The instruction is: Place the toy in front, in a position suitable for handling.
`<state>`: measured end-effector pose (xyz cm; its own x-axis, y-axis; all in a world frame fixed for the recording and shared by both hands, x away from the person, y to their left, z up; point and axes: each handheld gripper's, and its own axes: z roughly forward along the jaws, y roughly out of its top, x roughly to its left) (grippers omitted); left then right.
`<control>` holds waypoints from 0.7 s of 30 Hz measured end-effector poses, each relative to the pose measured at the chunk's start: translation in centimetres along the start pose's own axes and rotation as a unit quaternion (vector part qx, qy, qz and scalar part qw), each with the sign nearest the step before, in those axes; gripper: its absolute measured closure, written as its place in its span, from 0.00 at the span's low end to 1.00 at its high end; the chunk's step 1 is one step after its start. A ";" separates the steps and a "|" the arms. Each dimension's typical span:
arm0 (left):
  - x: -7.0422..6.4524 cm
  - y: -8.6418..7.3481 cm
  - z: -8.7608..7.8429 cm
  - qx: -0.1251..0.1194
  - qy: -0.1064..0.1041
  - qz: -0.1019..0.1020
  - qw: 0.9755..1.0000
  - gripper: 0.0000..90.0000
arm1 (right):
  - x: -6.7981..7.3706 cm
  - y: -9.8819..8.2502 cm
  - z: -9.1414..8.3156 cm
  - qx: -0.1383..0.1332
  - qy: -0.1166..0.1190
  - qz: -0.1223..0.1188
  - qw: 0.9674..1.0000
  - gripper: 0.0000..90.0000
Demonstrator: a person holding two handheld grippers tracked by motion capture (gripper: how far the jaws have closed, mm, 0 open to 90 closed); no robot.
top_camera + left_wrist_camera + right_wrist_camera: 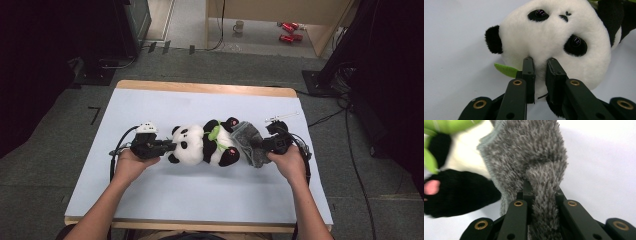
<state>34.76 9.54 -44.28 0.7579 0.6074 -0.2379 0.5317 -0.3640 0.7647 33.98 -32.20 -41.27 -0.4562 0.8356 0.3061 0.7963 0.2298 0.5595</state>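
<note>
left gripper [167,146]: jaws nearly closed, pinching white fur at top of the panda's head [554,42]
right gripper [264,145]: jaws clamped on a fold of the grey fuzzy cloth [531,157]
panda [205,144]: lying mid-table, long axis left-right, head left, feet right
cloth position: at panda's feet end, right of it, touching
table [200,195]: wide bare white top near and far of panda; side edges well apart from both hands

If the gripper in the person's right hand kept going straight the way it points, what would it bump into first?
The right gripper is shut on the grey fuzzy cloth. Straight ahead, it would probably meet the toy panda next, likely its black foot, though depth is unclear.
</note>
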 end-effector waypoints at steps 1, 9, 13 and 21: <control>0.0 0.0 0.0 0.000 0.000 -0.001 1.000 0.88 | 0.2 0.1 -0.4 -0.004 0.001 -0.001 1.000 0.90; 0.0 0.0 0.0 0.000 0.001 -0.001 1.000 0.88 | 3.2 1.9 -3.5 -0.026 0.020 -0.015 0.999 0.90; 0.0 0.0 0.0 0.000 0.000 -0.001 1.000 0.88 | 5.5 3.0 -4.5 -0.039 0.045 -0.038 0.997 0.90; -0.3 0.0 0.0 0.003 0.012 0.014 1.000 0.88 | 9.1 3.3 -2.4 -0.005 0.074 -0.074 0.994 0.90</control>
<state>34.58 9.33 -44.22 0.7628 0.6141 -0.2024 0.5135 -0.3852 0.7668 31.51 -25.03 -34.74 -0.6221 0.7101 0.3300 0.7124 0.3385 0.6147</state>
